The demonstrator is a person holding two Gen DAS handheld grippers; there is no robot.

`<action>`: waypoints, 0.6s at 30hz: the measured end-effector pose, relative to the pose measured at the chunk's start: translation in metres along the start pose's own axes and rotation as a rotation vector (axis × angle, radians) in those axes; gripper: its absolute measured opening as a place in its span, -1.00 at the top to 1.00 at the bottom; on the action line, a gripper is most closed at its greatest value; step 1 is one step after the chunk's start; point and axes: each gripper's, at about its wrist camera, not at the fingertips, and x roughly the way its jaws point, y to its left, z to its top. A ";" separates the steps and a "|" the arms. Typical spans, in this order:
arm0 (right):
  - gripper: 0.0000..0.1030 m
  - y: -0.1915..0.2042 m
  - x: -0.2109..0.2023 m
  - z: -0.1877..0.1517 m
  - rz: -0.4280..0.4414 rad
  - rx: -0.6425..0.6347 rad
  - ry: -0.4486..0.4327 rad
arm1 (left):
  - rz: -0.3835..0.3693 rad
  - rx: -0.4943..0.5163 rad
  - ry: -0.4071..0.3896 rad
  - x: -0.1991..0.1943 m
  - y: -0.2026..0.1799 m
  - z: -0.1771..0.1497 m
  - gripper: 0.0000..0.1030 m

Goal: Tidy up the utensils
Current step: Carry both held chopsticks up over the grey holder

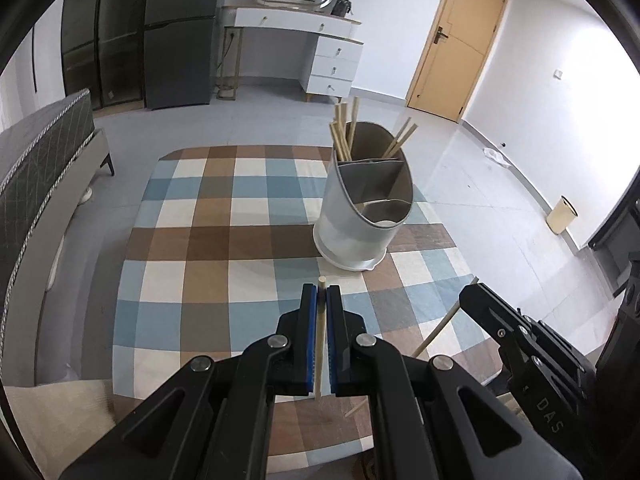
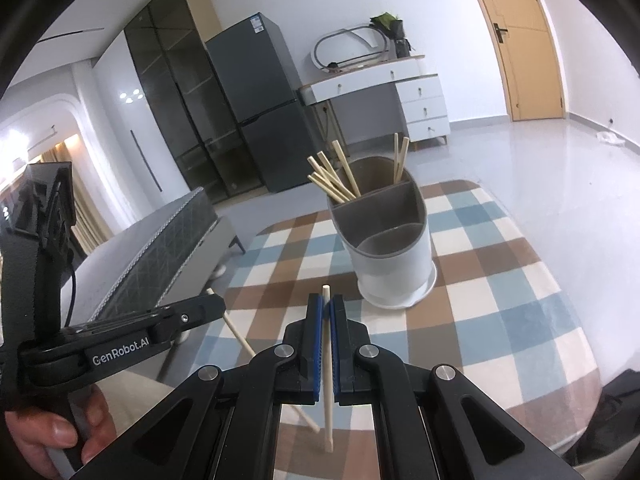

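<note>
My left gripper [image 1: 321,293] is shut on a pale wooden chopstick [image 1: 320,344] that runs lengthwise between its blue pads, tip poking out in front. My right gripper [image 2: 328,305] is likewise shut on its own chopstick [image 2: 327,360]. Both hover over the near part of the checked tablecloth [image 1: 208,240], a short way before the white-and-grey utensil holder [image 1: 362,208] [image 2: 394,252]. Several chopsticks [image 1: 343,132] [image 2: 334,182] stand in the holder's rear compartment; its front compartments look empty. The right gripper [image 1: 468,296] shows at the left view's right edge, the left gripper [image 2: 216,305] at the right view's left.
A hand [image 2: 52,436] grips the left tool's handle. A grey sofa [image 1: 44,168] flanks the table's left side. Beyond the table stand a dark fridge [image 2: 256,104], a white dresser [image 1: 320,52] and a wooden door [image 1: 456,40]. A small bin [image 1: 562,214] sits on the floor at right.
</note>
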 end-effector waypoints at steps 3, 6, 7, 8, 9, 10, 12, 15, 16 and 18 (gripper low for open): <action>0.94 0.001 -0.004 0.000 -0.006 -0.002 -0.006 | -0.004 0.015 0.000 0.000 0.000 -0.001 1.00; 0.94 0.002 -0.008 0.001 -0.008 -0.004 -0.013 | -0.016 0.003 0.011 0.000 0.001 0.000 1.00; 0.94 0.002 -0.009 0.001 -0.010 -0.007 -0.014 | -0.017 0.007 0.010 -0.001 0.000 0.000 1.00; 0.94 0.003 -0.010 0.001 -0.011 -0.008 -0.016 | -0.018 0.013 0.007 -0.002 -0.001 0.000 1.00; 0.94 0.003 -0.011 0.001 -0.011 -0.008 -0.018 | -0.019 0.018 0.005 -0.003 -0.002 0.000 1.00; 0.94 0.003 -0.012 0.002 -0.012 -0.008 -0.021 | -0.019 0.024 0.003 -0.005 -0.003 0.000 1.00; 0.94 0.003 -0.014 0.003 -0.012 -0.009 -0.025 | -0.025 0.027 0.000 -0.007 -0.005 0.002 1.00; 0.94 0.002 -0.016 0.005 -0.014 -0.010 -0.034 | -0.029 0.037 -0.008 -0.011 -0.008 0.004 1.00; 0.94 0.001 -0.016 0.007 -0.015 -0.009 -0.037 | -0.032 0.038 -0.009 -0.012 -0.008 0.005 1.00; 0.94 -0.001 -0.017 0.010 -0.017 -0.005 -0.043 | -0.038 0.041 -0.014 -0.015 -0.010 0.009 1.00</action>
